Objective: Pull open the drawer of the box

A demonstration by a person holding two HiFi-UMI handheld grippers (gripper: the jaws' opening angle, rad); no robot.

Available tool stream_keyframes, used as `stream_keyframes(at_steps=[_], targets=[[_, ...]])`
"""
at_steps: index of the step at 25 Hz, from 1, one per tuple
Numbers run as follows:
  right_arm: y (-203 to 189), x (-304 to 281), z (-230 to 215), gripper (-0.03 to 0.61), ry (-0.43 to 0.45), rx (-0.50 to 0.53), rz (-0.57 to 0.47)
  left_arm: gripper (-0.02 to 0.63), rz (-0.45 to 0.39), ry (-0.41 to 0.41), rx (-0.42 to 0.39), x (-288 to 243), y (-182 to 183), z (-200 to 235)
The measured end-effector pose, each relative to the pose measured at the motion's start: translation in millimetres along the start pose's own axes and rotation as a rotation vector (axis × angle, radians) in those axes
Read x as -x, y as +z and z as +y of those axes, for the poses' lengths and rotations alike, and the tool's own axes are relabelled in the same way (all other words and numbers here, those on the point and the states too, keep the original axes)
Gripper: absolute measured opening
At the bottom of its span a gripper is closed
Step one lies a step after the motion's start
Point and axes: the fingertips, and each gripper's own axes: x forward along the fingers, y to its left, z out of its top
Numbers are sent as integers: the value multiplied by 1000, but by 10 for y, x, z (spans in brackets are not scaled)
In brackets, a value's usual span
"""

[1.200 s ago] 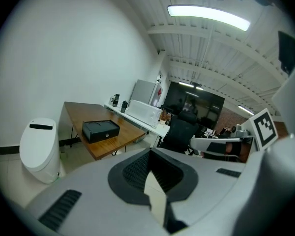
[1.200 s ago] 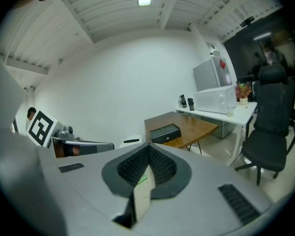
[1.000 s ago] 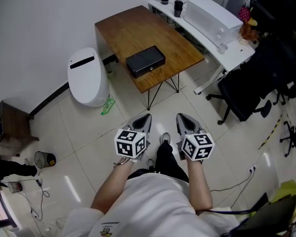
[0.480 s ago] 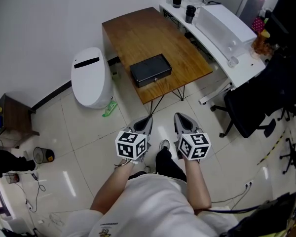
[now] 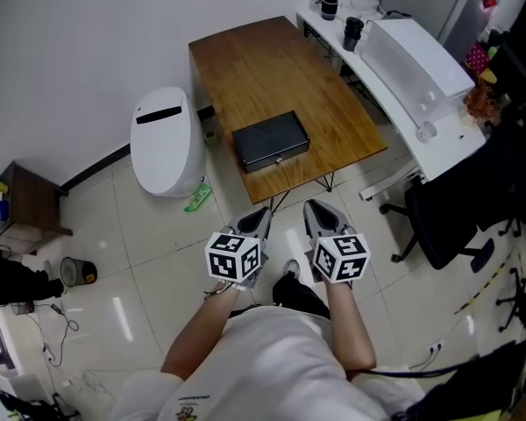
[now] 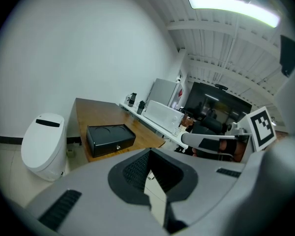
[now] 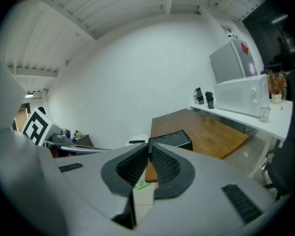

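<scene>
- The black box (image 5: 271, 141) lies flat near the front edge of the wooden table (image 5: 280, 68), upper centre of the head view, well apart from both of your grippers.
- Its drawer (image 5: 261, 163) sits flush in the front face, closed, with a small pale fitting (image 5: 280, 159) at mid-front. The left gripper view shows two round hollows in the lid.
- Your left gripper (image 5: 261, 212), at lower centre, holds its jaws pressed together on nothing.
- Your right gripper (image 5: 312, 207), just beside it, has just been opening its jaws by a trace, yet the tips look together with nothing between them.
- In the right gripper view the jaw tips cover part of the box and its front is hidden.
- The fitting is too small to tell knob from lock.
</scene>
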Motion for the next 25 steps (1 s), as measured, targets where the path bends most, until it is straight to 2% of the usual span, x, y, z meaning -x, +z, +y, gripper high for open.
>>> stream_keyframes(at_steps=[13, 19, 25], targets=[[173, -569, -461, 21, 87, 42, 70, 2, -10, 104, 58, -517, 214, 218], [18, -783, -527, 40, 117, 34, 142, 2, 7, 140, 94, -561, 133, 328], [-167, -969, -620, 59, 105, 28, 197, 2, 32, 152, 118, -666, 64, 456]])
